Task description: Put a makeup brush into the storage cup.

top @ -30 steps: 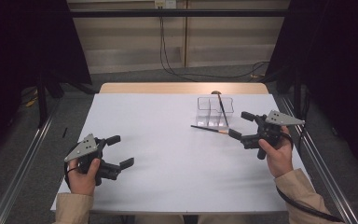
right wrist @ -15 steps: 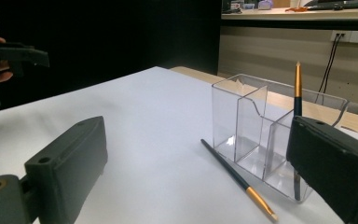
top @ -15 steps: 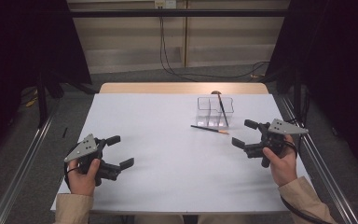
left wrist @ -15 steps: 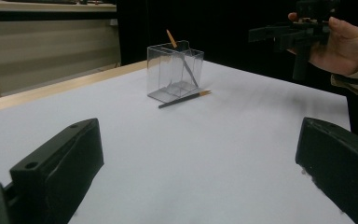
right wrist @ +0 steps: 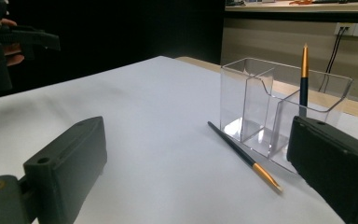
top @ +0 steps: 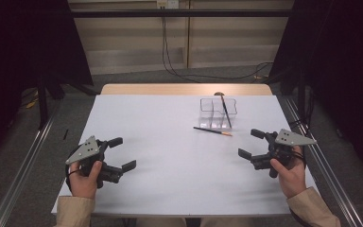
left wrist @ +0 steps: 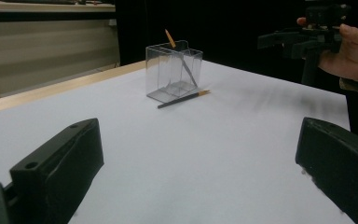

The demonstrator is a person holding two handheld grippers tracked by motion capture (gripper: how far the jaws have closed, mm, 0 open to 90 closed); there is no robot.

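Jaws of both grippers wide apart, holding nothing. Right gripper [top: 255,144] near loose pen [top: 212,131], which lies flat on table [top: 170,142] just ahead, touching clear holder [top: 217,112]. 1 pen [top: 225,111] leans inside holder. Left gripper [top: 122,153] well apart from both.

Black cables [top: 170,56] trail down the beige wall [top: 123,47] beyond the white table [top: 170,156], wooden-edged at its far side

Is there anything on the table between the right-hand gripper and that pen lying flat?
No. In the high view, only bare white table separates the open right gripper from the loose pen, which lies just in front of the clear holder.
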